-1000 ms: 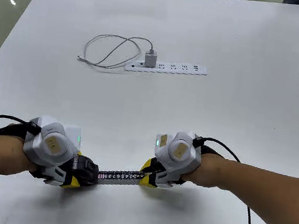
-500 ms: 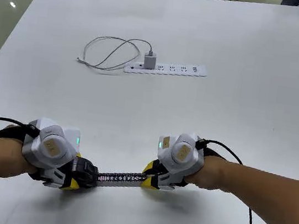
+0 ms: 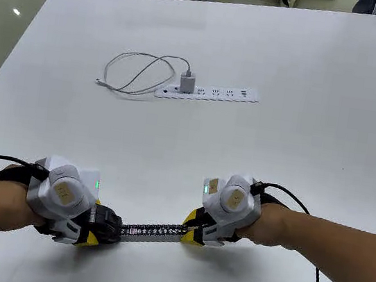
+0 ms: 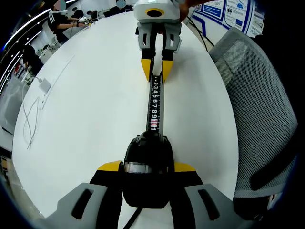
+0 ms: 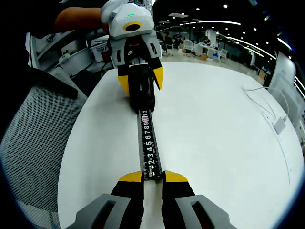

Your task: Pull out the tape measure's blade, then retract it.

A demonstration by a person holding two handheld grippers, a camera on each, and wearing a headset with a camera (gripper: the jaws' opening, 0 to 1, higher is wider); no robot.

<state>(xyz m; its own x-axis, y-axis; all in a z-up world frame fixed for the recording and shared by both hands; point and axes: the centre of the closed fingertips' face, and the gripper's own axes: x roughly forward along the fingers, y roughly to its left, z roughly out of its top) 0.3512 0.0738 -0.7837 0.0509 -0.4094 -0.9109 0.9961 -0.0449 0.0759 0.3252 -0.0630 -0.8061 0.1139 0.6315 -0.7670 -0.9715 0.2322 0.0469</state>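
Note:
The black tape measure case (image 3: 107, 225) (image 4: 147, 164) (image 5: 141, 91) sits low over the white table near its front edge, with my left gripper (image 3: 95, 230) (image 4: 147, 168) shut on it. Its blade (image 3: 154, 231) (image 4: 155, 102) (image 5: 148, 150), printed with black numbers, stretches rightward to my right gripper (image 3: 191, 227) (image 5: 152, 177), which is shut on the blade's end. The two grippers face each other along the blade: the right gripper (image 4: 156, 69) shows at the top of the left gripper view, the left gripper (image 5: 138, 78) at the top of the right gripper view.
A white power strip (image 3: 207, 92) with a plugged-in charger (image 3: 187, 83) and a looped grey cable (image 3: 135, 70) lies further back on the table (image 3: 309, 74). A grey mesh chair (image 4: 259, 109) stands at the table's near edge.
The right gripper has drawn a little further right from the case, so slightly more blade shows. The head camera has tilted, shifting the whole scene down.

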